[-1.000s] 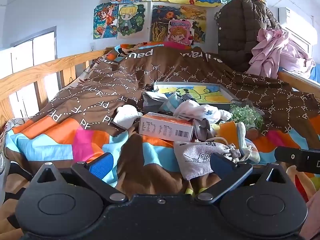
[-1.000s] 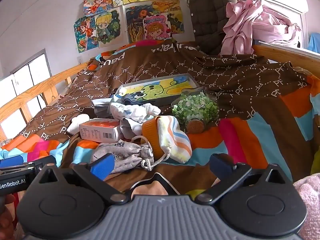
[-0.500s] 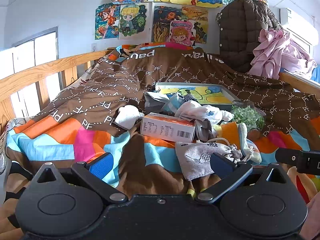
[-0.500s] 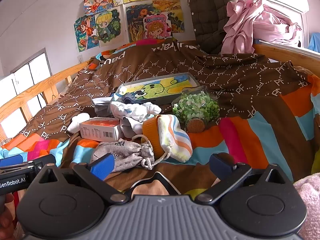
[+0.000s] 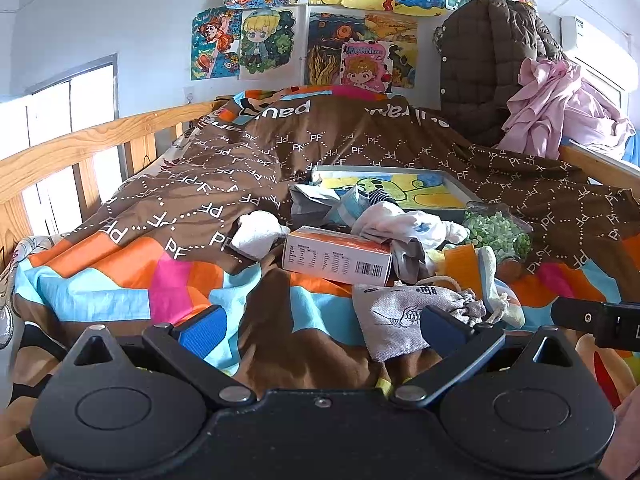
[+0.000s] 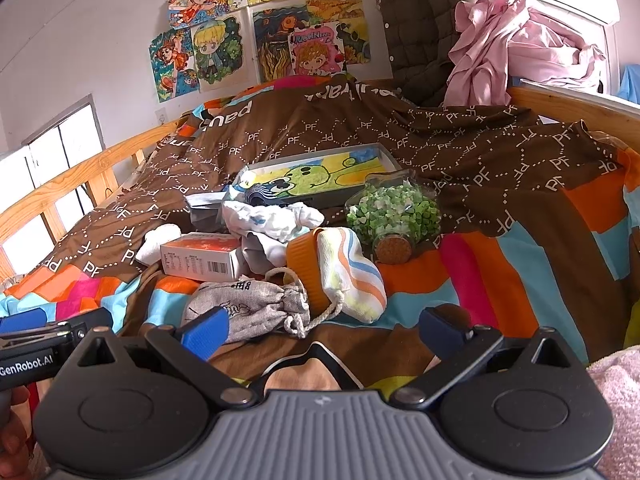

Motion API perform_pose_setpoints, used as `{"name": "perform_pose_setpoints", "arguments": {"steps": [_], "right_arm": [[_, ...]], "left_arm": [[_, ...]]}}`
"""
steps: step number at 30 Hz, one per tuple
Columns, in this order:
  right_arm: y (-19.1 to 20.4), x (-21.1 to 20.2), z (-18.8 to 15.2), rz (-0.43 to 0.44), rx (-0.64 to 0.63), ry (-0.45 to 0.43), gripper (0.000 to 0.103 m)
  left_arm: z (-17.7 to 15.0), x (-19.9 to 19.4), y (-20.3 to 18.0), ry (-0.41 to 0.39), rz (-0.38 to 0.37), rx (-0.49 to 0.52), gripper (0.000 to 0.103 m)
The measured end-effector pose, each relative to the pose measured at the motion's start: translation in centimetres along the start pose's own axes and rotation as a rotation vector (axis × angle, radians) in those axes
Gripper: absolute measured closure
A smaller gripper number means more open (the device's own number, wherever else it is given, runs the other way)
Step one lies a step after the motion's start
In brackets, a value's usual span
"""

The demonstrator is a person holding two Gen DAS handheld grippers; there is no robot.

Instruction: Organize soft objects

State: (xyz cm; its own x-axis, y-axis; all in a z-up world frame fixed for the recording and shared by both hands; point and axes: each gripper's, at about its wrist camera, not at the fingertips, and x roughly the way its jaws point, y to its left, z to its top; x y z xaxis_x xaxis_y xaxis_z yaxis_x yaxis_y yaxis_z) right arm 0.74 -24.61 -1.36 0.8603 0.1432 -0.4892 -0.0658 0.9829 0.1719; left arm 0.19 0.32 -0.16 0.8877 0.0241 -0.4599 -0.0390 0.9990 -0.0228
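A pile of things lies mid-bed on the patterned duvet (image 5: 192, 208). A grey drawstring pouch (image 5: 396, 316) (image 6: 256, 308) lies nearest. Beside it is a striped orange-and-blue cloth roll (image 6: 352, 276) (image 5: 488, 276). Behind them are crumpled white cloth (image 5: 404, 226) (image 6: 272, 220) and a white sock (image 5: 256, 232) (image 6: 156, 242). My left gripper (image 5: 320, 330) is open and empty, its right finger just in front of the pouch. My right gripper (image 6: 320, 330) is open and empty, short of the pouch and roll.
An orange-and-white carton (image 5: 336, 256) (image 6: 200, 258), a jar of green bits (image 6: 394, 216) (image 5: 498, 236) and a flat picture box (image 5: 400, 188) (image 6: 320, 176) sit in the pile. Wooden rails (image 5: 80, 144) flank the bed. A brown jacket (image 5: 488, 64) and pink clothes (image 6: 520, 52) hang at the back right.
Both grippers have drifted slightly; the views shift a little. Nothing was taken hold of or moved.
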Motion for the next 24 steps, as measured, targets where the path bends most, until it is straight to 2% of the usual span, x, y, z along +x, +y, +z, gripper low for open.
{"name": "perform_pose_setpoints", "arguments": {"steps": [24], "right_arm": [[0.16, 0.24, -0.12, 0.008, -0.006, 0.010, 0.000]], "left_arm": [[-0.23, 0.19, 0.32, 0.001, 0.001, 0.002, 0.001]]}}
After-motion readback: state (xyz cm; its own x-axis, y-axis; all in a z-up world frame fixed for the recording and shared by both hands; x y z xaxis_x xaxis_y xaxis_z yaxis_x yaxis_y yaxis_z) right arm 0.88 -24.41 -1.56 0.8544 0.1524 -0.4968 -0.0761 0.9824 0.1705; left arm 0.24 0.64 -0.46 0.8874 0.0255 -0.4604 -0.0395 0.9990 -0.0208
